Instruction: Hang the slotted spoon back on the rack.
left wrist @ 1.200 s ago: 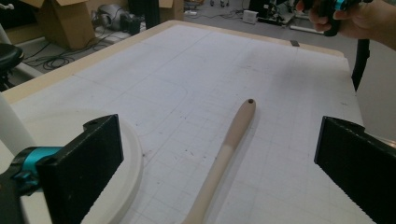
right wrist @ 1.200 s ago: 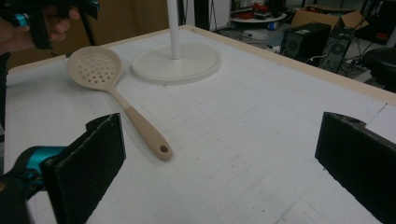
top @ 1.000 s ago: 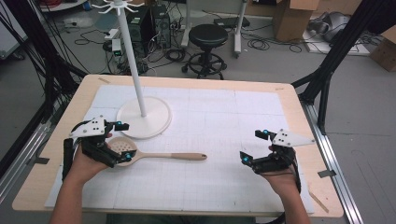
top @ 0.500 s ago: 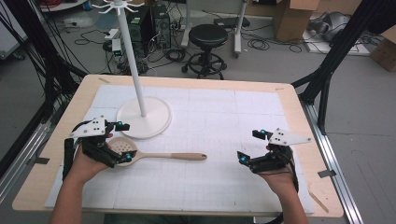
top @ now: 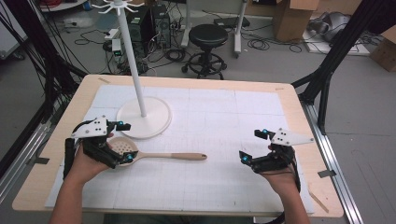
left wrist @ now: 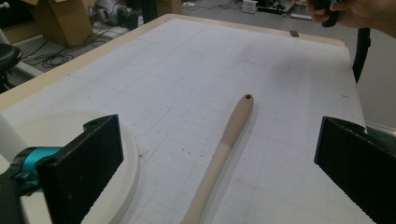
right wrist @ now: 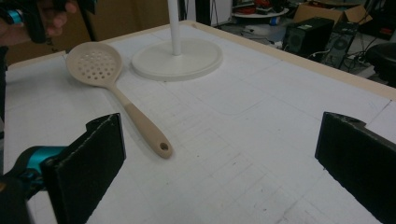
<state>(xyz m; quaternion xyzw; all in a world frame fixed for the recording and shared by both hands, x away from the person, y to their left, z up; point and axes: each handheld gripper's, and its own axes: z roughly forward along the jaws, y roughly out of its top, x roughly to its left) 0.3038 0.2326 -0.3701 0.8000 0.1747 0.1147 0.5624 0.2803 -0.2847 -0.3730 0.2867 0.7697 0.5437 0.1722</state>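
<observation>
A beige slotted spoon (top: pixel 159 154) lies flat on the white mat, its perforated bowl to the left and its handle (left wrist: pixel 219 154) pointing right. My left gripper (top: pixel 125 142) stands open above the bowl, jaws wide on either side of it, touching nothing. In the right gripper view the spoon (right wrist: pixel 116 91) lies ahead to the left, its handle end with a hole nearest. My right gripper (top: pixel 252 147) rests open at the table's right side, well clear of the spoon's handle tip. A white stand (top: pixel 142 112) with a round base rises behind the spoon.
The stand's round base (right wrist: pixel 177 58) sits close behind the spoon's bowl. The white gridded mat (top: pixel 224 121) covers most of the wooden table (top: pixel 289 93). Beyond the far edge are a black stool (top: pixel 208 39), cables and cardboard boxes.
</observation>
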